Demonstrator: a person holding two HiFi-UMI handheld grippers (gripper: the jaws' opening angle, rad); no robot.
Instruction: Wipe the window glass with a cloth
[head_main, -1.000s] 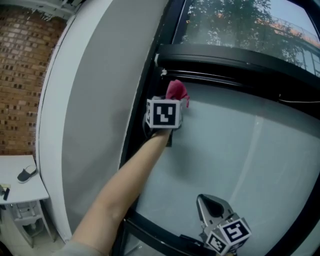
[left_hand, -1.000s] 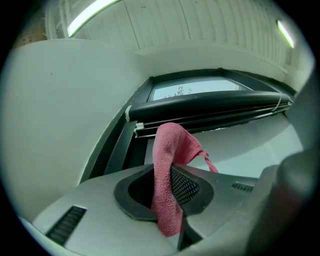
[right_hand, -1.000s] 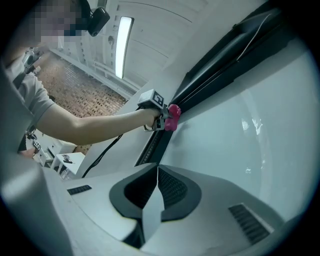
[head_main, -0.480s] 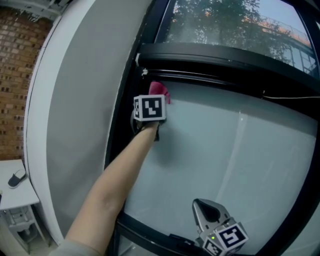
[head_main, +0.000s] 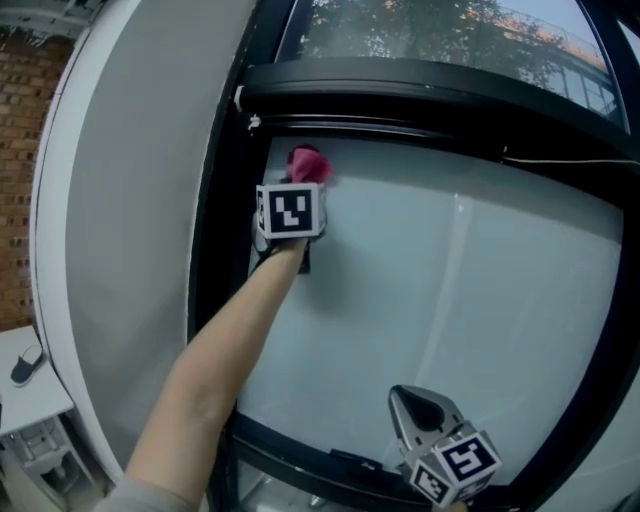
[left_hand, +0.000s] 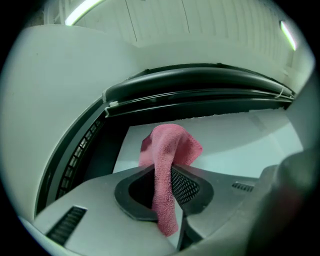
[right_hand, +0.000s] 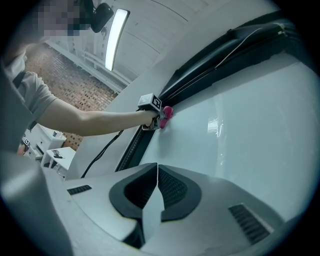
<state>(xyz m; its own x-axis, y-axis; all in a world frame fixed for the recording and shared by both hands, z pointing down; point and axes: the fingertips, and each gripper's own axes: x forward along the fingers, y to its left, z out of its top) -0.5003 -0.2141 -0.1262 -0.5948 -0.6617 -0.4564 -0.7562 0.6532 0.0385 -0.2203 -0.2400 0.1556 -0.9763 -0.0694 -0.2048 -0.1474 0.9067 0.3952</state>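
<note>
A pink cloth (head_main: 307, 164) is pressed against the frosted window glass (head_main: 450, 290) near its top left corner, just under the black crossbar. My left gripper (head_main: 300, 185) is shut on the cloth (left_hand: 167, 165), which bunches out past the jaws and hangs down between them in the left gripper view. My right gripper (head_main: 418, 408) hovers low near the pane's bottom edge, shut and empty, its jaws meeting (right_hand: 157, 172). From the right gripper view, the left gripper (right_hand: 159, 116) and the cloth (right_hand: 167, 113) show far up the glass.
A black window frame (head_main: 215, 260) borders the pane on the left, with a thick black crossbar (head_main: 430, 90) above it. A grey-white wall (head_main: 120, 250) curves to the left. A brick wall (head_main: 18, 150) and a white table (head_main: 35, 385) lie at far left.
My left gripper has slid the cloth a little leftward and up the pane toward the top left corner. The right gripper has barely moved.
</note>
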